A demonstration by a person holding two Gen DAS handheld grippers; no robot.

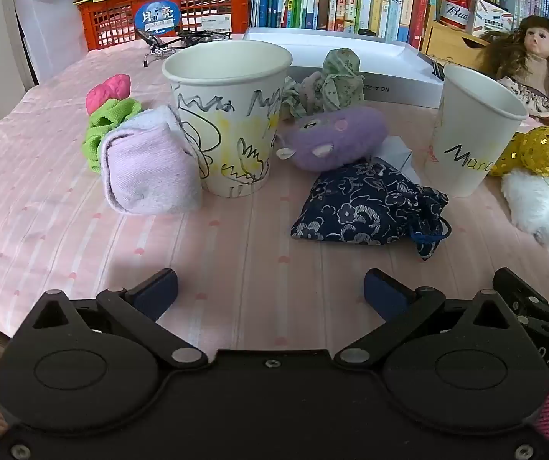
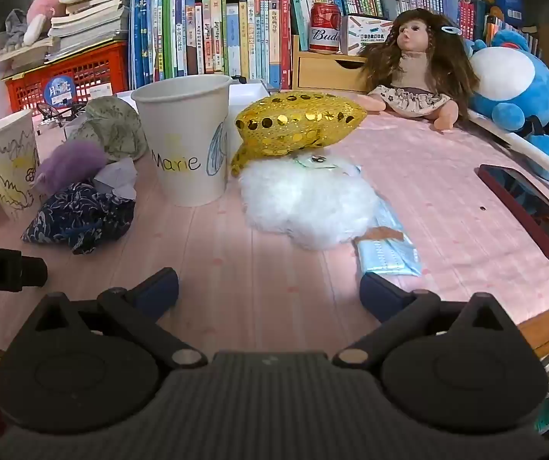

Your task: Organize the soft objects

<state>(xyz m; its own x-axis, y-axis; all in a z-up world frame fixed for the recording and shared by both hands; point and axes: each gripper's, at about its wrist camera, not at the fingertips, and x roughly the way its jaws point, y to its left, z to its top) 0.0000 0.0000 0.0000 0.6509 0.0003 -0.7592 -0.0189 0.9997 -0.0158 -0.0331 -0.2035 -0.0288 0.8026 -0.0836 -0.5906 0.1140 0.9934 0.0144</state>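
Two paper cups stand on the pink cloth: a doodled cup (image 1: 228, 115) (image 2: 7, 165) and a "Marie" cup (image 1: 473, 134) (image 2: 186, 138). Soft things lie around them: a lilac sock roll (image 1: 147, 168), a green and pink cloth (image 1: 109, 115), a purple plush (image 1: 335, 138) (image 2: 69, 166), a navy floral pouch (image 1: 366, 207) (image 2: 78, 218), a gold sequin pouch (image 2: 297, 122) (image 1: 543, 151), a white fluffy toy (image 2: 305, 199) (image 1: 539, 207) and a green floral bundle (image 1: 335, 80) (image 2: 113, 126). My left gripper (image 1: 270, 293) is open and empty, short of the pouch. My right gripper (image 2: 268, 293) is open and empty, short of the white toy.
A doll (image 2: 416, 73) sits at the back right, beside a blue plush (image 2: 516, 88). A phone (image 2: 531, 211) and a blue mask pack (image 2: 389, 249) lie right. A white box (image 1: 351, 57), a red crate (image 1: 167, 7) and books (image 2: 213, 30) line the back.
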